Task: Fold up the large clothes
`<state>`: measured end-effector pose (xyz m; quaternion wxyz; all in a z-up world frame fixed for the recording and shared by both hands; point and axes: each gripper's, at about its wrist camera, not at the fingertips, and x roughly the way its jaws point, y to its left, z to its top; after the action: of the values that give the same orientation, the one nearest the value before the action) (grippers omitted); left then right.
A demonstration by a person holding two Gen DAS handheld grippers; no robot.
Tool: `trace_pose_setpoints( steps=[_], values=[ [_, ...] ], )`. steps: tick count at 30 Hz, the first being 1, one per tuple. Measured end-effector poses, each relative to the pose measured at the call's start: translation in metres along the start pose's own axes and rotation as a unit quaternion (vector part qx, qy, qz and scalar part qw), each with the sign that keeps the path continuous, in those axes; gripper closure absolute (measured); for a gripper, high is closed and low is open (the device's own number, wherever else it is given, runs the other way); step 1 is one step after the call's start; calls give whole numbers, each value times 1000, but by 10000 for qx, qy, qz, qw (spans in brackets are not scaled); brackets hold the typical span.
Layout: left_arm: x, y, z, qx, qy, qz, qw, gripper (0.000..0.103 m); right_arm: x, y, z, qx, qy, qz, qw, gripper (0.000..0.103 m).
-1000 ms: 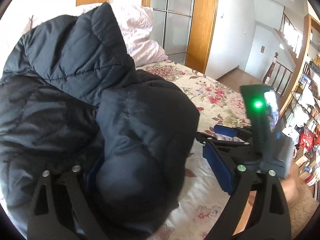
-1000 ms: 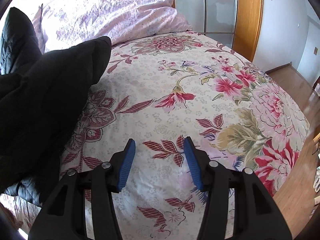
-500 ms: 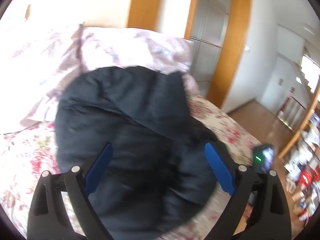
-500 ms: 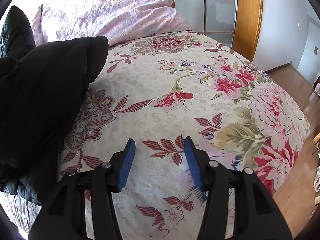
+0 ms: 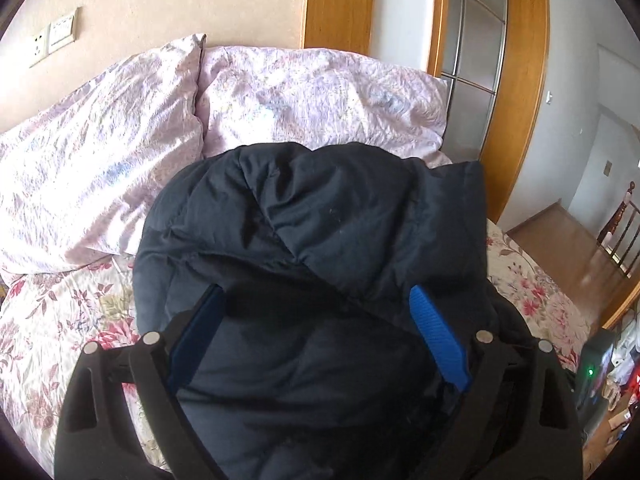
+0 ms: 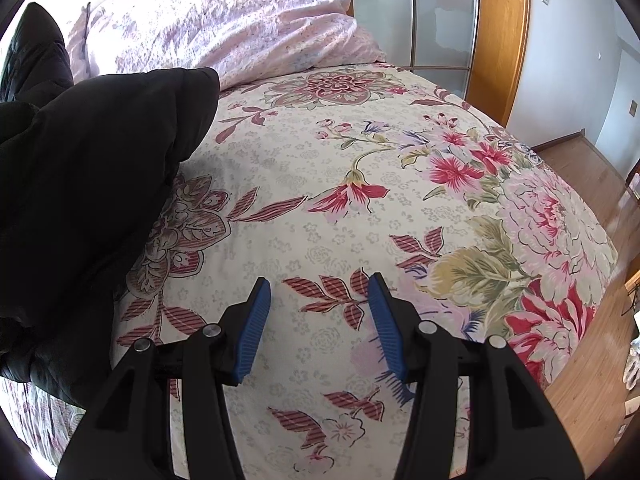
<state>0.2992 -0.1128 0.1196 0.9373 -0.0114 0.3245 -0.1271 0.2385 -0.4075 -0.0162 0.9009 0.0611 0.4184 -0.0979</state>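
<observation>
A dark navy puffer jacket lies bunched on the floral bedspread. My left gripper is open wide just above the jacket, with nothing between its blue pads. The jacket also shows in the right wrist view at the left, as a folded dark mass. My right gripper is open and empty over the bare bedspread, to the right of the jacket and apart from it.
Two pale pink pillows lie at the head of the bed against the wall; one shows in the right wrist view. A wooden-framed glass door stands behind. The bed's right edge drops to wooden floor.
My left gripper has let go of the jacket fold, opened wide and swung up and left, now facing the pillows. The jacket has settled lower on the bed. The right gripper has not moved.
</observation>
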Motion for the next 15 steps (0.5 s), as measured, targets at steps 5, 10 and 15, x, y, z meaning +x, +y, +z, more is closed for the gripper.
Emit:
trace_pose_setpoints(
  steps=[5,10,15],
  values=[
    [16,-5,0,88,70,42,9999,10,0,1,-1,-31,-8,-25,10000,50],
    [32,-16,-4,211,139,55,9997,10,0,0,0,-41,-10,-24,10000,50],
    [52,-34,-11,406,198,74,9990,10,-1,1,0,-52,-10,-11,10000,50]
  ],
)
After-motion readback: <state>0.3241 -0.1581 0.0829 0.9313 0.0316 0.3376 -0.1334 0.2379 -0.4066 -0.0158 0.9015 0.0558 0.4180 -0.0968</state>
